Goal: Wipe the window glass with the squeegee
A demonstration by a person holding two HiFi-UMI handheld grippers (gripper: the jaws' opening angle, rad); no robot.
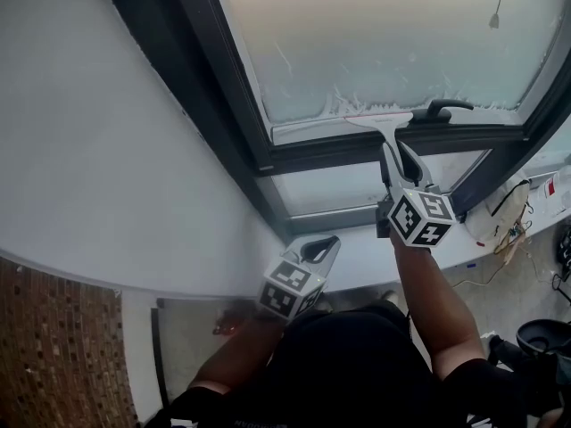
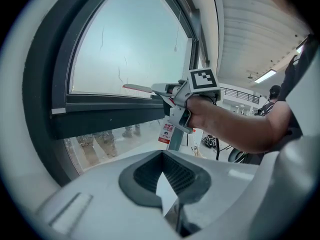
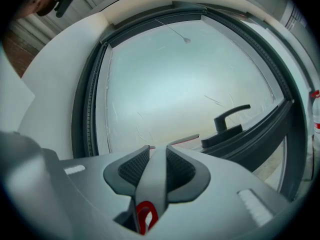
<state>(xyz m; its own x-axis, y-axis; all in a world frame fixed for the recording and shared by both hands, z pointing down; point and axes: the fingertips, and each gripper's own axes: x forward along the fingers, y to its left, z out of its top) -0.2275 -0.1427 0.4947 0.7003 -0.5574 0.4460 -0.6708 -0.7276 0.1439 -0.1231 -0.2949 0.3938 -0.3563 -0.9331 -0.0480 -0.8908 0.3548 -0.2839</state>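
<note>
Two grippers, one busy | right gripper (image 1: 397,160) jaws clamped on squeegee (image 1: 382,125), blade at bottom of glass (image 1: 375,34) beside handle (image 1: 443,107) | left gripper (image 1: 318,249) jaws closed, empty | step: probably stroke's end | next: lift, reset higher, blade flat

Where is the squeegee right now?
Head view, right of centre: the right gripper holds the squeegee, its blade low on the glass, just left of the window handle.
</note>
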